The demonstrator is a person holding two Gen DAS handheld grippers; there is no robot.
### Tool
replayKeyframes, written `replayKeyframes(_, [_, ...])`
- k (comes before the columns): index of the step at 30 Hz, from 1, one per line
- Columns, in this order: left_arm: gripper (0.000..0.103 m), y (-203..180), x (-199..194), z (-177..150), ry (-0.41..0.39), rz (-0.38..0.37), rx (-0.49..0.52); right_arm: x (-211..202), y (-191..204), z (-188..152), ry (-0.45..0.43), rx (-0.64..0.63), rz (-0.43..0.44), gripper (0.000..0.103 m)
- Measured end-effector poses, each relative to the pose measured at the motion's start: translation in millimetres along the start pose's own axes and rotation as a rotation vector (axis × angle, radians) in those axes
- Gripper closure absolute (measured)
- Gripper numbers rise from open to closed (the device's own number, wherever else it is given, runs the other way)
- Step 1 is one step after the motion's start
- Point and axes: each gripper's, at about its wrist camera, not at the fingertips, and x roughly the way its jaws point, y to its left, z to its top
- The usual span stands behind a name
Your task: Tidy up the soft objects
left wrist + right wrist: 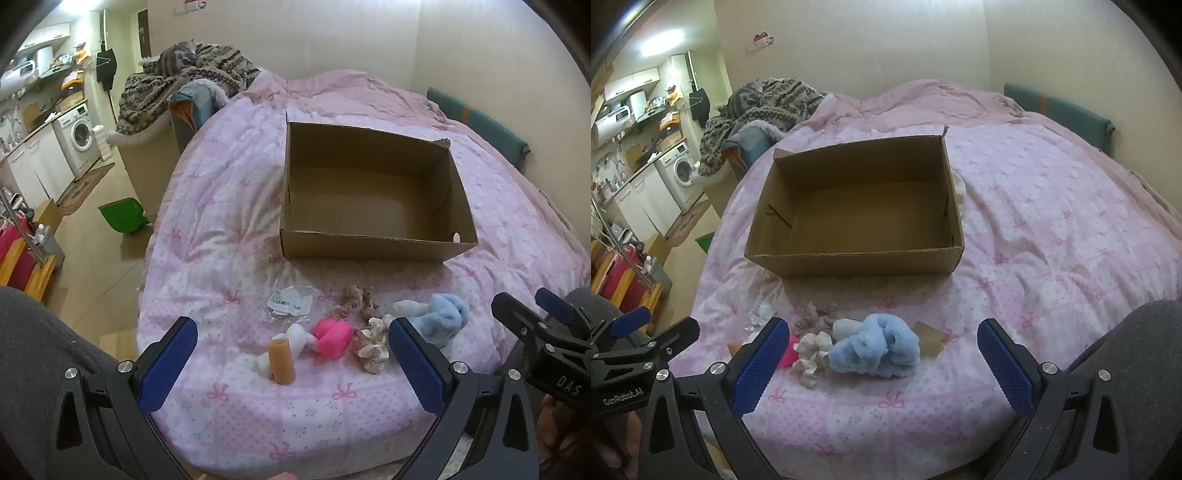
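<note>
Nothing has been sorted yet, as far as these views show. The cardboard box (855,221) sits open toward the middle of the bed (1052,206), and its floor is bare: not 1 soft item is inside.

All the soft things lie in a loose cluster near the bed's near edge, between the box and the grippers. There is a fluffy blue scrunchie (877,347), a cream satin scrunchie (812,356) touching its left side, a beige patterned scrunchie (356,301) just behind, a bright pink item (332,338), a small white fluffy piece (299,338), and an amber cylinder (282,362) standing upright at the front of the group. A clear plastic packet (290,302) lies flat between the cluster and the box. A brown card tag (929,341) lies against the right of the blue scrunchie.

The left hand-held gripper (291,363) has its jaws spread fully apart with nothing between the pads, poised above the amber cylinder and pink item. The right hand-held gripper (882,360) is likewise wide apart and empty, aimed at the blue scrunchie.

So the whole job appears to remain: every item still needs lifting into the box.

Readable writing: "GenRobot.AI" on the left gripper's body in the right wrist view, and "DAS" on the right gripper's body in the left wrist view. The packet carries a white barcode label whose print is too small to read.
</note>
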Motion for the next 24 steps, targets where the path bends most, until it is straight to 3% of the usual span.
replayKeyframes(24, [0.0, 2.5, 0.8, 2.2, 0.001, -0.011, -0.013, -0.1, -0.7, 0.2, 0.008, 0.0, -0.004, 0.0])
